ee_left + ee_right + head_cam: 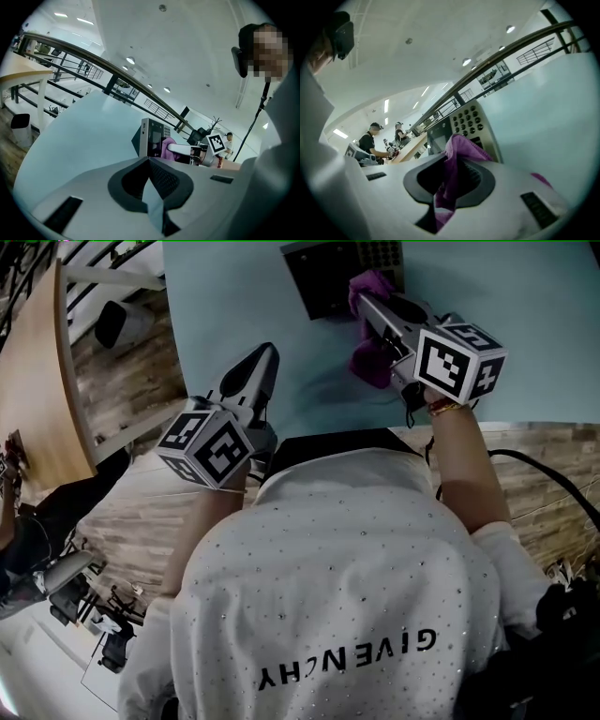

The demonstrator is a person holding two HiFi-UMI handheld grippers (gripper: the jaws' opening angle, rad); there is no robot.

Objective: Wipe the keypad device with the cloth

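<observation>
The keypad device (342, 273) stands at the far side of the pale blue table (525, 334), its dark screen and grey keys showing. My right gripper (367, 298) is shut on a purple cloth (372, 364), whose upper fold lies against the device's front edge. In the right gripper view the cloth (457, 159) sticks up between the jaws just in front of the keypad device (465, 123). My left gripper (267, 354) hovers over the table's near left part, shut on nothing, well left of the device. From the left gripper view the device (152, 138) and cloth (168, 143) are ahead.
A curved wooden desk (37, 399) and a black bin (112, 322) lie beyond the table's left edge. The table's near edge runs by the person's body. Two people (370, 138) work at a far counter. Cables (553, 484) trail on the floor at right.
</observation>
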